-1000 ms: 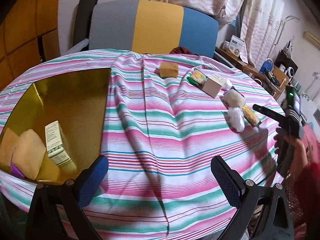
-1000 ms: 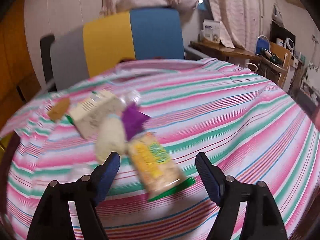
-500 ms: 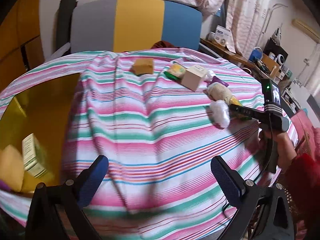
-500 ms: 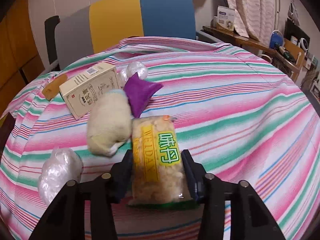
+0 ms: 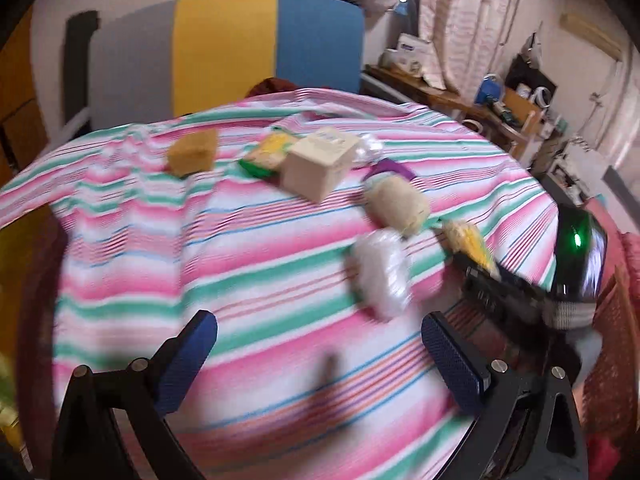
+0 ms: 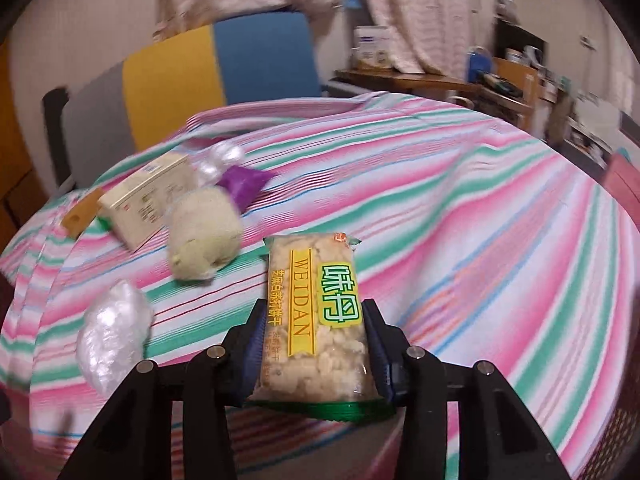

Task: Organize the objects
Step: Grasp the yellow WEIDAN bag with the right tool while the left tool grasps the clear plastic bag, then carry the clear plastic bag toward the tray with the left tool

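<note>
On my left gripper (image 5: 318, 354) the two blue pads stood wide apart with nothing between them, only the striped tablecloth (image 5: 248, 248) below. That view was smeared, so I read the far things loosely. From the left, a tan sponge (image 5: 193, 151) lay near the back edge, then a green and yellow packet (image 5: 267, 155) tucked against a cream box (image 5: 320, 164). Further right sat a pale round bundle (image 5: 397, 203) with a purple pouch (image 5: 390, 168) behind it, and just in front of that a clear plastic wad (image 5: 382, 270).

In my right view the same wad (image 6: 112, 328) lay at the left, the bundle (image 6: 204, 236) and box (image 6: 148, 204) beyond it, the sponge (image 6: 82, 214) furthest left and back. My right gripper (image 6: 316, 354) had just been closing and now pinched the cracker packet (image 6: 316, 316) by its two long sides, pads pressing the wrapper. The packet pointed away from me; I could not be sure whether it was clear of the cloth.
</note>
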### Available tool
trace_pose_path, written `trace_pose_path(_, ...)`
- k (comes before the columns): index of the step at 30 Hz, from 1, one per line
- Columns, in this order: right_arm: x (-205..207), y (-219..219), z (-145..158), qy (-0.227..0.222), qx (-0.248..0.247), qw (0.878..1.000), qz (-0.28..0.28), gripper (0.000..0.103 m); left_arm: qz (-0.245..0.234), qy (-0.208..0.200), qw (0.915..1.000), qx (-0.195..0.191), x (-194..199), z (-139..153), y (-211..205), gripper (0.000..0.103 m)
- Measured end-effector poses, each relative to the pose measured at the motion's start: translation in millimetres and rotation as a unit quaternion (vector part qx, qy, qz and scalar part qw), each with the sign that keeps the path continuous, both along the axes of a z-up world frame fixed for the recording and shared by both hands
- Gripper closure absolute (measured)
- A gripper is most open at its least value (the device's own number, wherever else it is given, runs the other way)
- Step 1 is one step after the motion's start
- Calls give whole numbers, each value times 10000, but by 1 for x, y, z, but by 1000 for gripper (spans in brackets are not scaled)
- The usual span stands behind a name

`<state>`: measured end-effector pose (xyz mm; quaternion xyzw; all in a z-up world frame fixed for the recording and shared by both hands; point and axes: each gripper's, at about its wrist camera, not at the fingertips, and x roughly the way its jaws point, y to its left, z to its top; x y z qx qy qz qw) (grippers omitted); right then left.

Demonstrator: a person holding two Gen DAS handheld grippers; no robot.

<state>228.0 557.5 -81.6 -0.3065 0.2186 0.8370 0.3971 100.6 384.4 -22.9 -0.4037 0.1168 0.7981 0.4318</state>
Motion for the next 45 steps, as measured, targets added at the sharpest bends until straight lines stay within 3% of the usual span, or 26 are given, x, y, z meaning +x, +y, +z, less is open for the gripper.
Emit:
trace_pose_path(7, 7, 1, 0, 164, -31, 9998, -109, 57, -39, -215, 9997, 61, -12, -19, 48, 3)
trace_pose_path(12, 6, 4, -1, 189, -34, 9998, -108, 57, -232, -148, 9995, -154, -15, -40, 71, 32)
trace_pose_path(16, 6, 4, -2, 179, -17, 9998, -112, 57, -346, 125, 9992, -155, -12, -45, 68, 49)
trace_pose_path(18, 6, 4, -3, 177, -16, 9998, -112, 57, -324, 136, 9993, -154, -13, -45, 64, 62)
trace_pose_path(24, 7, 3, -2, 157, 13, 9998, -120, 57, -459, 176, 9988, -11, -11, -46, 48, 65)
trace_pose_path(36, 9, -5, 3, 239, 215, 9995, -29, 57, -163, 585, 9981, 128, 7, -46, -5, 66)
trace_pose_path(40, 4, -7, 3, 134, 288, 9995, 1, 58, -92, 309, 9990, 298, 11, -41, -26, 66)
trace_pose_path(45, 1, -13, 5, 46, 465, 9989, 77, 58, -36, 333, 9984, 454, 14, -28, -49, 66)
